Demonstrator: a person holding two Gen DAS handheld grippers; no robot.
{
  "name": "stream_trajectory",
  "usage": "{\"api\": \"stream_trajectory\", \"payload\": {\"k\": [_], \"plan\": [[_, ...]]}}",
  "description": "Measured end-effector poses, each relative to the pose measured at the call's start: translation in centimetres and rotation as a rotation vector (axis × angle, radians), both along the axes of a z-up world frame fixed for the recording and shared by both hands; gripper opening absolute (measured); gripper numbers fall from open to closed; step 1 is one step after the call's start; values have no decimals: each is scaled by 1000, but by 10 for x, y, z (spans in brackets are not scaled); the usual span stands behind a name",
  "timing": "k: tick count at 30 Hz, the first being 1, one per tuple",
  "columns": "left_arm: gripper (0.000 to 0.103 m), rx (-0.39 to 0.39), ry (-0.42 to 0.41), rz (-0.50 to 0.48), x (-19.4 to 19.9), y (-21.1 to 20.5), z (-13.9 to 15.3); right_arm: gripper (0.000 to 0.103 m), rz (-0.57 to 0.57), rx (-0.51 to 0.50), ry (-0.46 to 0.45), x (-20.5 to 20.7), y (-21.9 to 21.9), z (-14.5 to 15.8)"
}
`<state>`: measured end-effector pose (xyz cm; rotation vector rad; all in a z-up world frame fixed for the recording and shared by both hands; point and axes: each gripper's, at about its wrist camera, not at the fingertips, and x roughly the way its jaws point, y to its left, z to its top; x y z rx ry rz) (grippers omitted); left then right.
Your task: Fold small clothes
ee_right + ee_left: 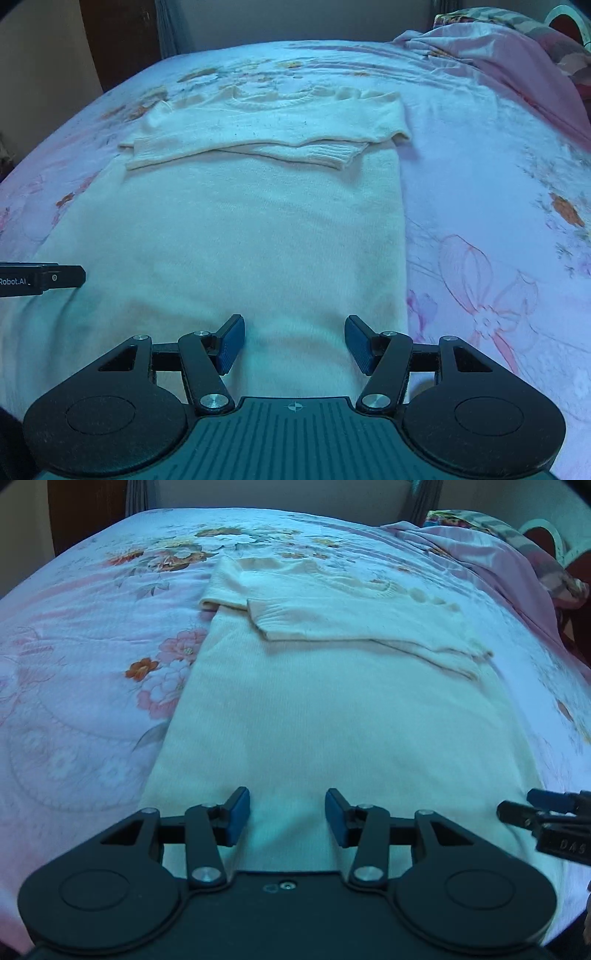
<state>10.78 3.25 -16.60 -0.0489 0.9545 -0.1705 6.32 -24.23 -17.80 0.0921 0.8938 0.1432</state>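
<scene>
Hovering over the near hem of a cream sweater [332,720], the left tongs [287,818] stand open, their blue pads [238,816] spread apart with the knit showing between them and nothing gripped. The right tongs [294,343] stand open in the same way over the near hem, closer to the sweater's right edge, their blue pads [232,343] wide apart and empty. Each pair shows at the edge of the other's view: the right tongs come in from the right side of the left wrist view, the left ones from the left side of the right wrist view.

The sweater lies flat on a bed, on a pale pink flowered bedspread [81,686], with its body running from the near edge toward the far side. Farther on, both sleeves [258,147] are folded across the chest, one cuff lying over the other. Beyond them the neckline [273,99] points to the far end of the bed.

At the far right, a rumpled pink sheet [498,55] is bunched up beside a patterned blanket [554,568].
</scene>
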Motion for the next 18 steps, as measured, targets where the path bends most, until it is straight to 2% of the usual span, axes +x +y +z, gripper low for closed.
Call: {"api": "stream_trajectory", "payload": {"k": [4,8,18], "plan": [[43,-30,6,23,-21,17,7,60,-13,22,-1,-33,-12,5],[43,1,-1,42,-42,34,9,60,-20,-6,6,-61,-24,5],[44,-1,27,119,-80,70,1,60,-73,33,64,-102,-45,-7]]}}
